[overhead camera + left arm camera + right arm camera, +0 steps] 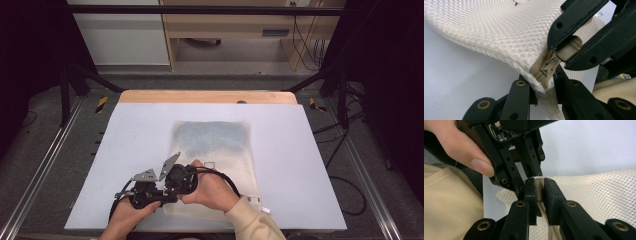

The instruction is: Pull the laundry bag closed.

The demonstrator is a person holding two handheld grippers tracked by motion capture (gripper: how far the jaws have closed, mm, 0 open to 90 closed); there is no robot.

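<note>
Mesh bag [215, 165] lies flat on the desk [125, 130], its near-left corner lifted at the desk's near edge, left of centre, where both grippers meet. Left gripper [543, 87] has its jaws together, clamped on the bag's corner fabric just below the zip's end; right gripper [539, 192] has its jaws together on the tan pull tab [569, 48] of the zip slider [549, 65]. Step in hand, as judged: starting the zip open. Notes for doing it well: keep the left gripper fixed as an anchor so the seam stays taut; draw the tab along the line of the zip teeth [539, 74], not upward or sideways, since the mesh is soft and would bunch under the slider. Pull low and steady; the tab is small and could slip from the pads if jerked. Farther off, the bag's body holds something bluish-grey [212, 137] toward the far end; its weight should help hold the bag on the desk surface while the slider runs.
</note>
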